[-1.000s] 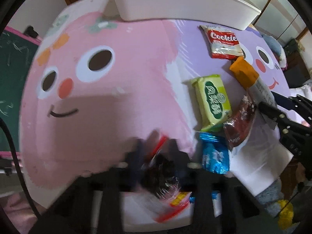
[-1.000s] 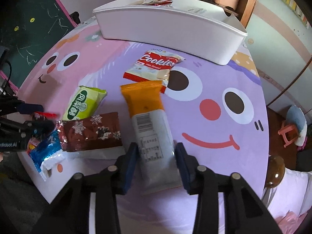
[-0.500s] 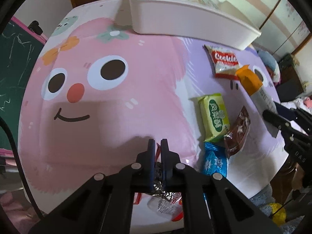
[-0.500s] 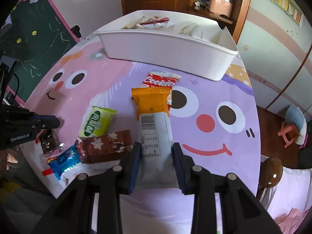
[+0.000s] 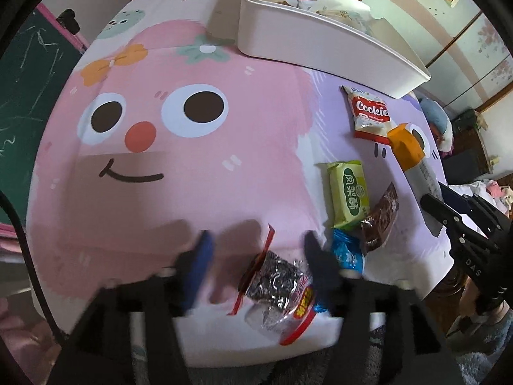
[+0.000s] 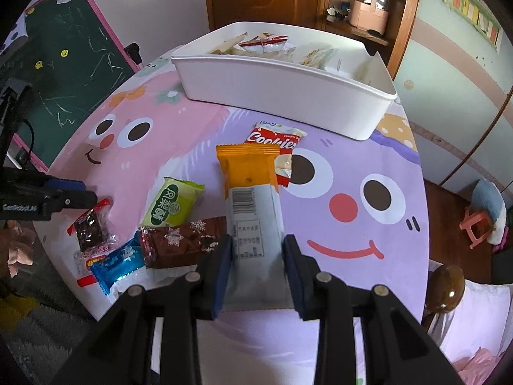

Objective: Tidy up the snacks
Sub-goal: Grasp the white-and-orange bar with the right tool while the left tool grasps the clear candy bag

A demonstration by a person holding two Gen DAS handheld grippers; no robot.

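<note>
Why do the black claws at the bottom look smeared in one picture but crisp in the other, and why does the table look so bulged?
Left wrist view: the left gripper is motion-blurred because its jaws are opening, while the table stays sharp. Right wrist view: the right gripper is crisp, clamped on the orange-and-white packet. Both views: the fisheye lens bulges everything.

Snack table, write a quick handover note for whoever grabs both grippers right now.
Left gripper: jaws opening over the foil snack at the table's near edge; the pads are off it.
Right gripper: jaws shut on the orange pack, its far end over the cookies.
Still on the table: cookies, green pack, brown pack, blue pack, foil snack.
Done: some snacks already lie in the white bin.
Left: carry the orange pack to the bin, then the other five.
</note>
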